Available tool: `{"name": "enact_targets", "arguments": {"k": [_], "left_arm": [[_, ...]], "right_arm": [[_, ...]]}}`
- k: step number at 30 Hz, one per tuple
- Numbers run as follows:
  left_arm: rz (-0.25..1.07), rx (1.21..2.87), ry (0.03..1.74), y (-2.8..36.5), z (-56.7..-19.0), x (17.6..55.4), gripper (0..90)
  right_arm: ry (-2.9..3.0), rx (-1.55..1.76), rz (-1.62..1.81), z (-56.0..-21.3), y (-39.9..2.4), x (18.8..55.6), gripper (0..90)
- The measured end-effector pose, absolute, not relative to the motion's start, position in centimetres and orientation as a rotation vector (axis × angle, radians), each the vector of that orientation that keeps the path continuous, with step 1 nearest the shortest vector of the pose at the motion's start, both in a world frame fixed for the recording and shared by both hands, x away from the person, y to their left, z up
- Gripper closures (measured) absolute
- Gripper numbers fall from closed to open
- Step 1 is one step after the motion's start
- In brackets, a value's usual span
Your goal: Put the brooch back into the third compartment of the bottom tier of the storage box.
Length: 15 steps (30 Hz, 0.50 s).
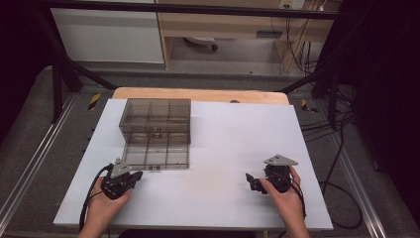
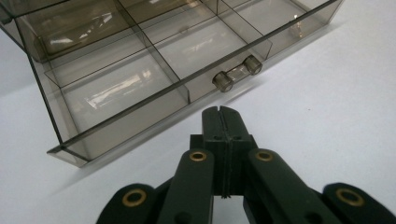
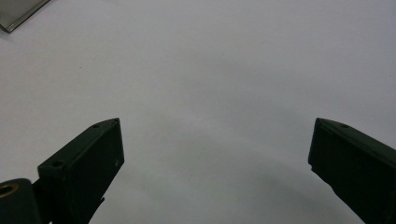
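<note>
From above, a smoky transparent plastic compartment box (image 1: 156, 134) lies open on the white table (image 1: 223, 163), compartments empty. The left gripper (image 2: 223, 112), jaws pressed together empty, points at its clasp (image 2: 237, 73). The right gripper (image 3: 215, 154) gapes wide, empty, well apart from the box.

We see a wooden table (image 1: 198, 93) with a big white sheet (image 1: 223, 148) on top. A clear, smoky plastic box (image 1: 156, 133) with little compartments lies open on the sheet, near the far left part.
</note>
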<state>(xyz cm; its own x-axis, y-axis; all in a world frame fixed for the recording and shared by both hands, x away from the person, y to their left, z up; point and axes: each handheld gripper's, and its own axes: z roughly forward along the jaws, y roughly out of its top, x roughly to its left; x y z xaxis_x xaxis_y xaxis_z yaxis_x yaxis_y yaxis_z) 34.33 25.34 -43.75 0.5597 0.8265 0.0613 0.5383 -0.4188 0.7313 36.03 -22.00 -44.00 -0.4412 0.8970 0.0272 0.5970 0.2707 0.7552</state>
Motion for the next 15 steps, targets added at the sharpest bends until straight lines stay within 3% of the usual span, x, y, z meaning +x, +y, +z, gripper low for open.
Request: {"name": "enact_targets", "arguments": {"k": [15], "left_arm": [[0.510, 2.130, 1.182, 24.8, -44.7, 36.6, 90.0]], "right_arm": [[2.144, 1.343, 1.007, -43.8, -22.1, 35.9, 4.2]]}}
